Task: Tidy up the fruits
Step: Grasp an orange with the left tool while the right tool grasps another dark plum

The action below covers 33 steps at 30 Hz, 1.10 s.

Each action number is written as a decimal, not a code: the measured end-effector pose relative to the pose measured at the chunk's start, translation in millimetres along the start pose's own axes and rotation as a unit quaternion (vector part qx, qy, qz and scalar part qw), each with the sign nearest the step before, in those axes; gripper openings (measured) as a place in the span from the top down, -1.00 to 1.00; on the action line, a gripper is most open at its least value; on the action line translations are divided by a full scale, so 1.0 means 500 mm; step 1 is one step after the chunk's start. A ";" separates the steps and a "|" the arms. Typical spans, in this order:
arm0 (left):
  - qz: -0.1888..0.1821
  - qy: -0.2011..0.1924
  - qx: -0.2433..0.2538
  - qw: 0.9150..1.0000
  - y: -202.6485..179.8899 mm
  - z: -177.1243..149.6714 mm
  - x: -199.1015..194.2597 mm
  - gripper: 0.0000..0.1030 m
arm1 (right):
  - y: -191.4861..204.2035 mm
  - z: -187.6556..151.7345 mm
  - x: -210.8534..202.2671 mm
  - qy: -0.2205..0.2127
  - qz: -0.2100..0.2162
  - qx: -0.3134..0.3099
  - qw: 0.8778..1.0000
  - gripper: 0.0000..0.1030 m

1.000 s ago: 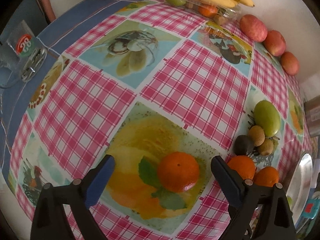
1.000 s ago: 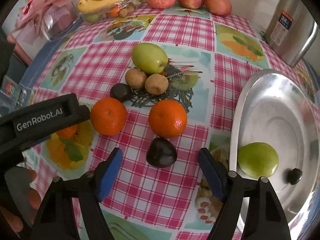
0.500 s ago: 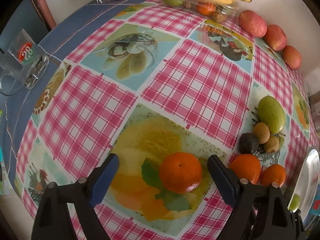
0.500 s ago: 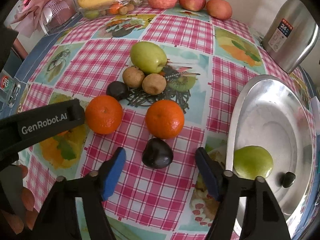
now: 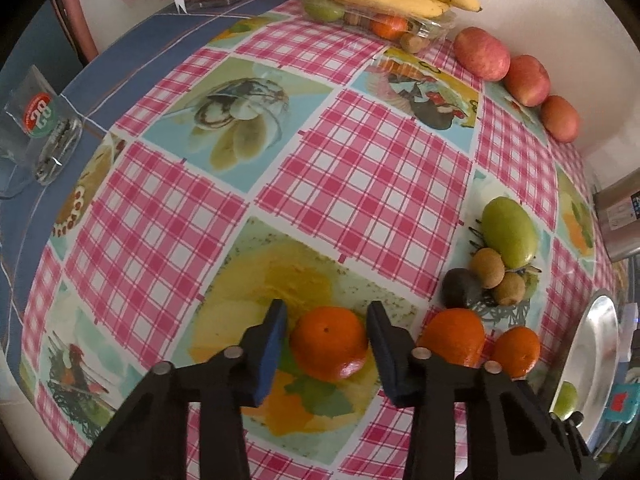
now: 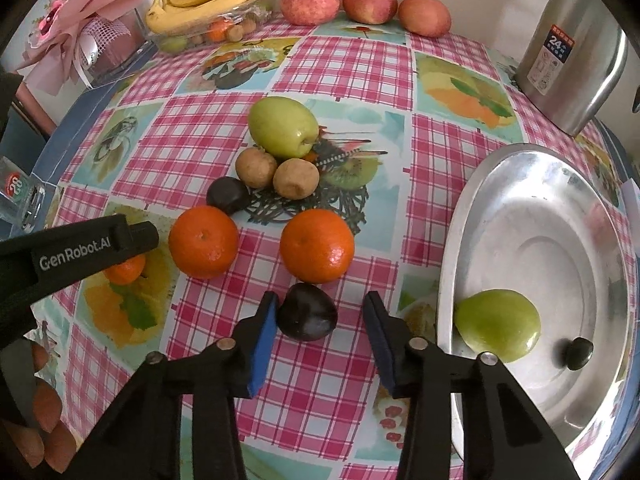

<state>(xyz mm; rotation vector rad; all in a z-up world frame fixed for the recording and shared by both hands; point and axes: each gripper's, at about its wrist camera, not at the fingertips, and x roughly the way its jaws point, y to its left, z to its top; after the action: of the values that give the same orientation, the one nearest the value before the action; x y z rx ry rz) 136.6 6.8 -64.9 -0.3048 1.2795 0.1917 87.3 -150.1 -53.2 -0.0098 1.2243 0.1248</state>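
1. Worktop [image 6: 360, 60]: checked cloth; steel tray [image 6: 532, 184] at 3 o'clock of my right view.
2. Left fingers [image 5: 327, 334]: just closing, flanking the mandarin [image 5: 329, 342] at 6 o'clock; contact uncertain. Stem dimple faces up; no long axis.
3. Right fingers [image 6: 320, 320]: just closing; plum [image 6: 307, 311] touches one pad, the other clear. Pickup looks imminent.

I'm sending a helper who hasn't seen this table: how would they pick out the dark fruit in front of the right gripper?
Start at the round silver metal tray on the checked tablecloth. Beside its near rim lies a dark purple plum, between the right gripper fingers. Unlike the other dark fruit, it lies alone, nearer than both oranges.
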 end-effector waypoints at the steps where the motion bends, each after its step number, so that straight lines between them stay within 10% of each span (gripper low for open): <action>1: -0.002 0.001 -0.002 1.000 0.001 -0.001 -0.002 0.21 | 0.000 0.000 -0.001 0.000 0.001 0.000 1.000 0.21; 33: -0.050 -0.041 -0.041 0.997 0.036 0.010 -0.113 0.23 | -0.004 0.009 -0.060 -0.038 0.021 0.010 0.999 0.42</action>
<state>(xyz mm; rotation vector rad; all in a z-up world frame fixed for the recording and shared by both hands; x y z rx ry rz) 119.8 26.8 -11.4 -0.4257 1.1732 0.1692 81.5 -154.6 -23.6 0.0372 1.1506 0.1476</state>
